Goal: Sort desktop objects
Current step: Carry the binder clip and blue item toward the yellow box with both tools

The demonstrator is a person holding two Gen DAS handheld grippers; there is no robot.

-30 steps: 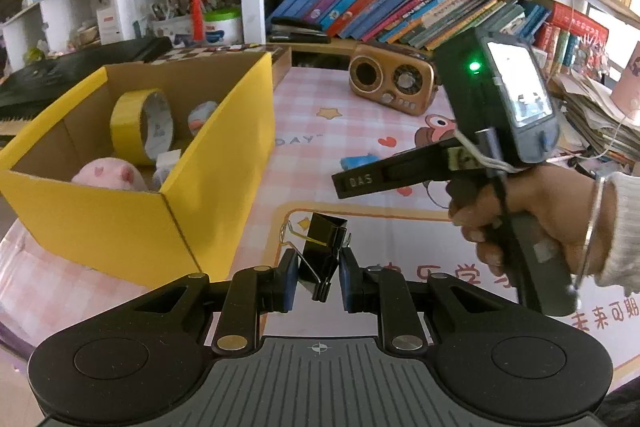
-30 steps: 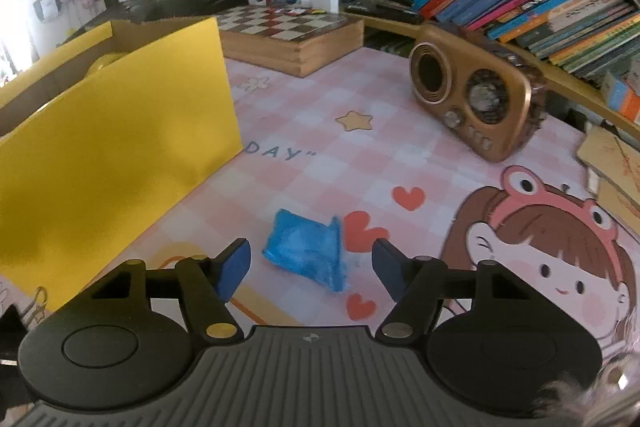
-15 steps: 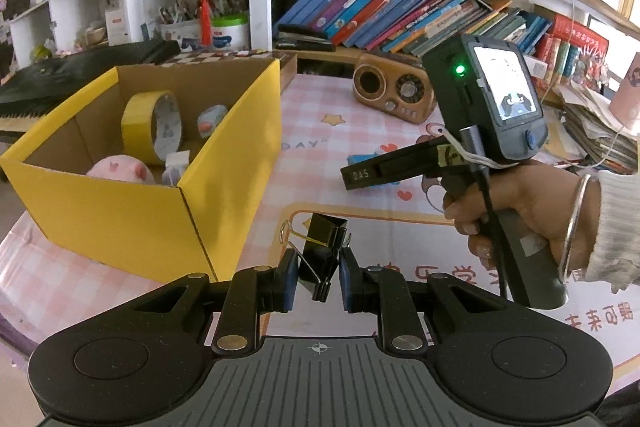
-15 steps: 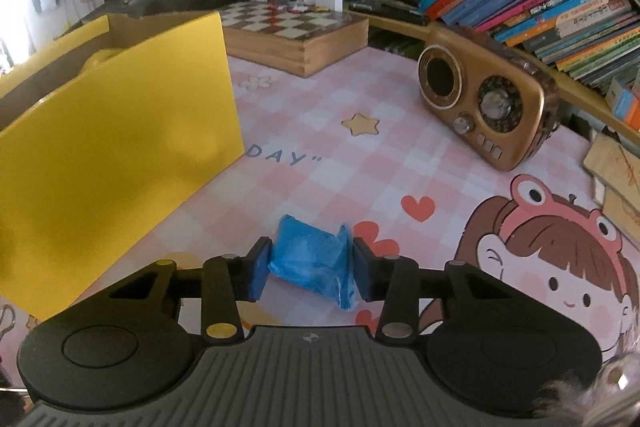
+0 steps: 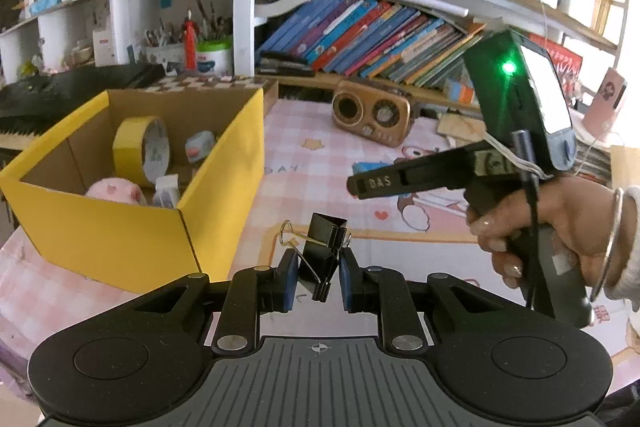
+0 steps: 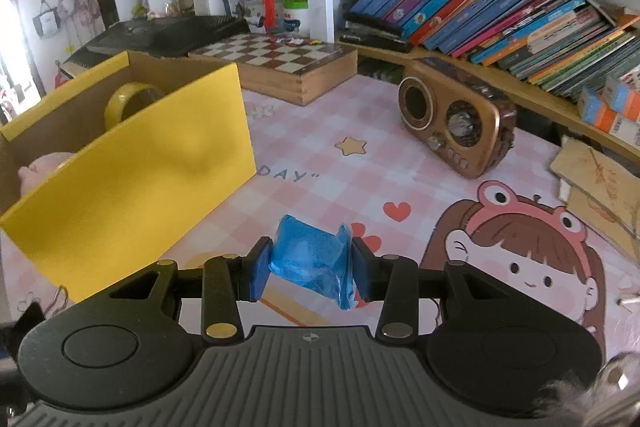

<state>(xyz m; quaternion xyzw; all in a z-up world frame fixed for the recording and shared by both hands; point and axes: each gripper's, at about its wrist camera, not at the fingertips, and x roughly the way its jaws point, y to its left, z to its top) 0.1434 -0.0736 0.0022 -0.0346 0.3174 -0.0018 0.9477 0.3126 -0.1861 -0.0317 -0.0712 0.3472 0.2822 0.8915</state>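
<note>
My left gripper (image 5: 319, 277) is shut on a black binder clip (image 5: 323, 247) with wire handles, held above the pink mat just right of the yellow cardboard box (image 5: 132, 243). Inside that box lie a yellow tape roll (image 5: 140, 150), a pink plush (image 5: 116, 191) and small packets. In the right wrist view my right gripper (image 6: 311, 269) is shut on a blue crinkled packet (image 6: 310, 259), lifted off the mat, with the yellow box (image 6: 132, 183) to its left. The right gripper's body, held by a hand (image 5: 560, 223), shows at the right of the left wrist view.
A brown retro radio (image 6: 456, 127) stands at the back of the mat (image 6: 332, 167). A wooden chessboard box (image 6: 288, 63) sits behind the yellow box, with slanted books (image 6: 500, 11) on the shelf. Cardboard pieces (image 6: 596, 183) lie at the right edge.
My right gripper closed on the blue packet and lifted it off the mat. My left gripper, still gripping the binder clip, rose a little, showing more of the box's inside.
</note>
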